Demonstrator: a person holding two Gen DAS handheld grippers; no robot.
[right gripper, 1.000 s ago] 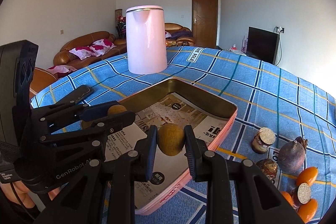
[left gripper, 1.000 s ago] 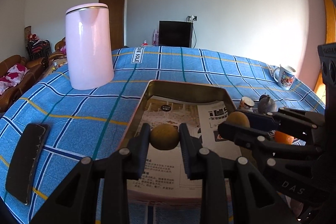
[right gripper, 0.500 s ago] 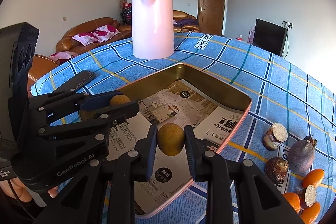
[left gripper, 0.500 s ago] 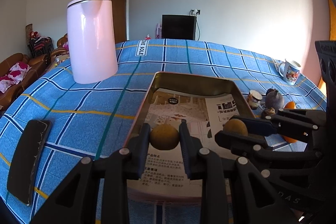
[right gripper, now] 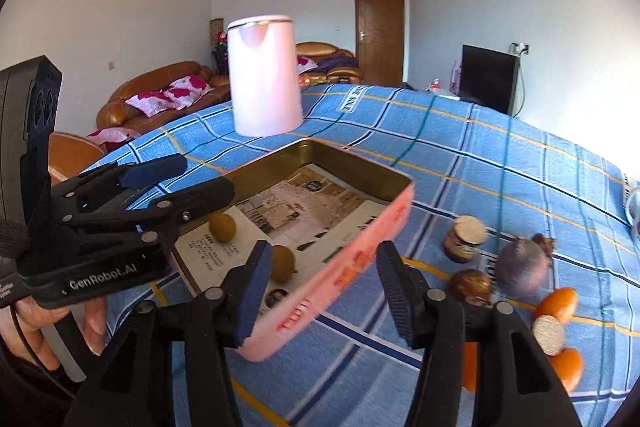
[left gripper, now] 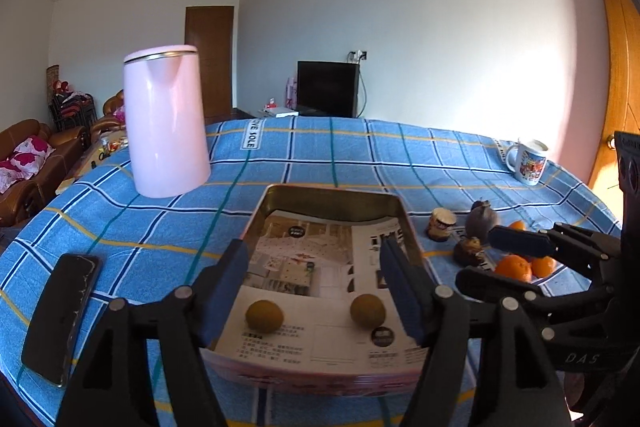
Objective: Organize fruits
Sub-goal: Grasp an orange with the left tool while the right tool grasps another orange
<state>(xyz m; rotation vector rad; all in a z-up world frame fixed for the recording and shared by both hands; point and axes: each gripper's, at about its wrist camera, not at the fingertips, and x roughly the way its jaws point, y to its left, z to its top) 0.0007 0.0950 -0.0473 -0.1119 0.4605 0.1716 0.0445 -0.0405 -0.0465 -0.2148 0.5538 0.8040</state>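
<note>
Two brown round fruits lie on the newspaper inside the pink tin tray: one at the near left, one at the near right. They show in the right wrist view too. My left gripper is open and empty above the tray's near end. My right gripper is open and empty over the tray's right rim. Oranges and a dark purple fruit lie on the cloth right of the tray.
A pink kettle stands at the far left of the blue checked tablecloth. A black phone lies near the left edge. A small jar, a brown lumpy item and a mug sit to the right.
Both grippers have opened and let go of their brown fruits, which now rest in the tray. Both grippers have pulled back and up; the right one has swung toward the right.
</note>
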